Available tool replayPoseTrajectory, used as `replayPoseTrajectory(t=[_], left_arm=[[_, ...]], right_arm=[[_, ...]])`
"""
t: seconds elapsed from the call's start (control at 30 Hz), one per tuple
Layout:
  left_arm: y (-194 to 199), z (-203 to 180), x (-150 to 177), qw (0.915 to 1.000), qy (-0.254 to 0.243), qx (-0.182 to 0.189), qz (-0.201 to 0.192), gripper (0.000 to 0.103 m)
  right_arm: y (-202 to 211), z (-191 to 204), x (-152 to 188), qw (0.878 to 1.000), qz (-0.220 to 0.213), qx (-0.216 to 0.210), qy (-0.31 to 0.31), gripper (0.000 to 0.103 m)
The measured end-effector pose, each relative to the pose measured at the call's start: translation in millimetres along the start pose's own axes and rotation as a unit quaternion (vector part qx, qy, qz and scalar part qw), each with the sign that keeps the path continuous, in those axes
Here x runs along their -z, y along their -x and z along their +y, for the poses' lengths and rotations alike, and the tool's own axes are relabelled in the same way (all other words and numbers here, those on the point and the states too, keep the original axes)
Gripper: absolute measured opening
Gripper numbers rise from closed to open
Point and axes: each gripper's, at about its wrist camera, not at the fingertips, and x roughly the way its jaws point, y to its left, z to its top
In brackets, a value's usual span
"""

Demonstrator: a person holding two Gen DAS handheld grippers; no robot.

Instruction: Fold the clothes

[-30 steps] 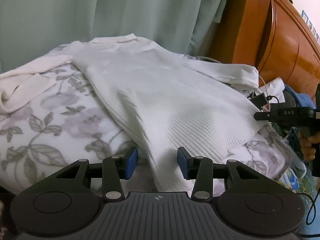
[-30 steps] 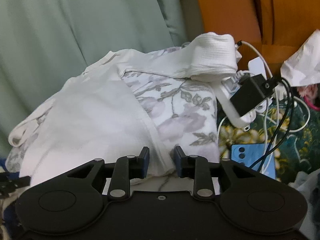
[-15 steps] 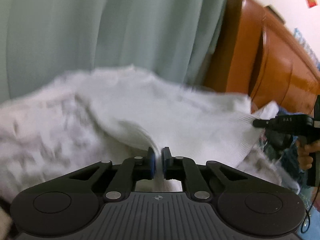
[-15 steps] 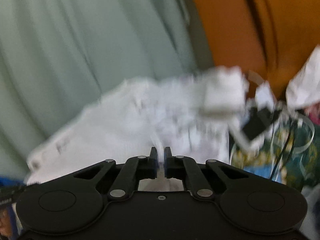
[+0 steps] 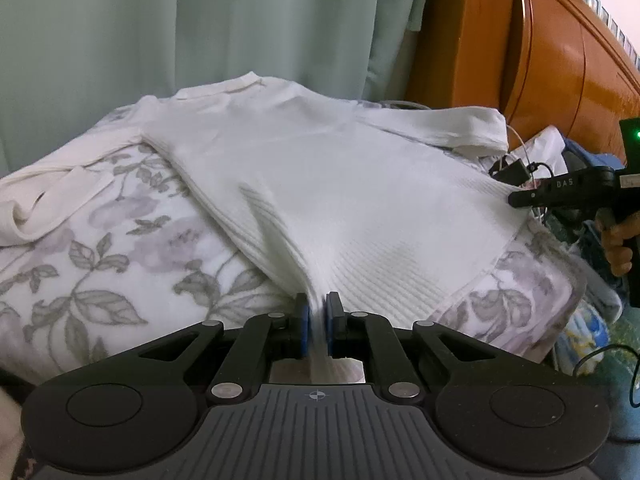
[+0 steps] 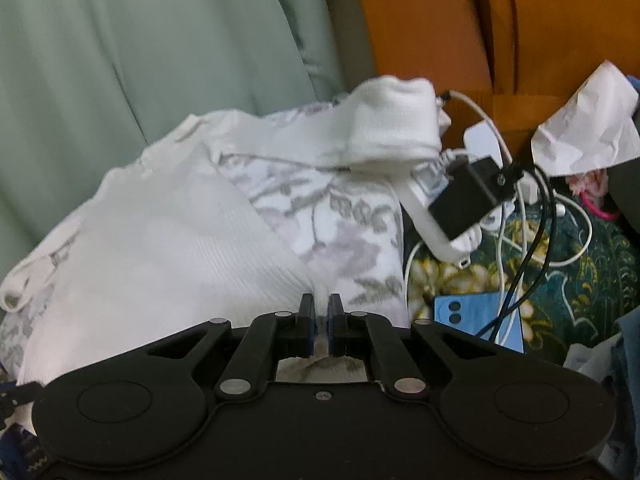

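Left wrist view. Item: white ribbed top (image 5: 328,184), laid flat on the floral quilt (image 5: 112,264), collar toward the far edge by the green curtain (image 5: 200,20), hem at the near edge. We read its long axis as running straight away from us, hem to collar. Left gripper (image 5: 316,322): closed on the hem at the near-left corner of the garment, cloth bunched into ridges between the blue pads. One sleeve trails to the quilt's left side, the other lies toward the wooden headboard (image 5: 560,60). The right gripper (image 5: 520,200) shows at the right edge of this view, at the garment's other hem corner, a hand behind it.

Right wrist view. Right gripper (image 6: 318,322): closed on a thin edge of the same top (image 6: 160,248); the fabric spreads away and to the left of it. The right sleeve end (image 6: 392,128) sits at the quilt's far right corner, beside a black charger (image 6: 468,204) and cables. A blue phone (image 6: 476,318) lies just off the quilt's right edge.

Judgement: we hold both hem corners, each hand on its own side, so the fold would carry the hem forward along that axis toward the collar.
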Motion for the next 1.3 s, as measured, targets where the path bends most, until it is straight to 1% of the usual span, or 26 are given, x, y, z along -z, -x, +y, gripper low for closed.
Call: replayPoseTrajectory(t=[0.13, 0.33, 0.4, 0.53, 0.63, 0.7, 0.77, 0.8, 0.87, 0.93, 0.97, 1.0, 1.13, 1.17, 1.2, 1.3], left_arm=[[3.3, 1.9, -0.5, 1.0, -0.003, -0.001, -0.003, 0.009], [10.8, -2.3, -5.2, 0.9996, -0.019, -0.012, -0.016, 0.009], [14.5, -3.1, -6.9, 0.9994, -0.023, -0.016, -0.022, 0.014], [22.3, 0.3, -11.2, 0.9986, -0.021, -0.031, -0.038, 0.015], [24.5, 5.2, -17.8, 0.9976, -0.014, -0.045, -0.052, 0.022], [24.6, 7.6, -22.8, 0.9966, -0.01, -0.054, -0.061, 0.038], [24.6, 9.1, -27.9, 0.9955, -0.008, -0.061, -0.071, 0.043], [24.4, 10.0, -30.5, 0.9952, -0.008, -0.062, -0.075, 0.048], [22.7, 10.1, -35.8, 0.9946, -0.004, -0.064, -0.082, 0.053], [19.4, 8.5, -41.0, 0.9941, -0.004, -0.064, -0.087, 0.053], [17.3, 7.7, -43.2, 0.994, -0.005, -0.064, -0.088, 0.058], [15.1, 6.7, -45.2, 0.9939, -0.007, -0.064, -0.09, 0.069], [4.2, 2.1, -53.1, 0.9933, -0.015, -0.064, -0.096, 0.076], [1.1, 1.6, -55.1, 0.9931, -0.015, -0.064, -0.097, 0.081], [-2.1, 1.4, -57.1, 0.9929, -0.015, -0.064, -0.099, 0.081], [-11.6, 2.3, -61.0, 0.9927, -0.01, -0.063, -0.102, 0.081]], right_arm=[[0.0, 0.3, 1.1, 1.0, 0.003, 0.003, 0.004, 0.006], [3.0, 8.3, -3.0, 0.999, 0.005, 0.012, 0.03, 0.008], [5.5, 11.1, -4.7, 0.999, 0.004, 0.014, 0.04, 0.017], [14.1, 19.3, -9.1, 0.998, -0.007, 0.016, 0.063, 0.017], [20.5, 26.1, -14.2, 0.997, -0.014, 0.011, 0.078, 0.021], [22.0, 28.9, -18.2, 0.996, -0.018, 0.009, 0.083, 0.029], [23.2, 31.7, -22.1, 0.996, -0.022, 0.008, 0.087, 0.03], [23.0, 32.2, -23.9, 0.996, -0.024, 0.007, 0.087, 0.032], [22.0, 31.8, -28.0, 0.996, -0.027, 0.006, 0.084, 0.037], [19.7, 30.8, -32.1, 0.996, -0.031, 0.006, 0.078, 0.04], [18.5, 30.1, -33.8, 0.997, -0.032, 0.005, 0.076, 0.042], [16.9, 29.3, -35.5, 0.997, -0.033, 0.004, 0.074, 0.046], [8.0, 26.2, -42.6, 0.997, -0.037, 0.005, 0.064, 0.054], [5.5, 25.4, -44.4, 0.997, -0.038, 0.005, 0.061, 0.058], [2.8, 24.4, -46.2, 0.998, -0.039, 0.005, 0.058, 0.063], [-7.1, 18.0, -52.4, 0.998, -0.042, 0.004, 0.043, 0.067]])
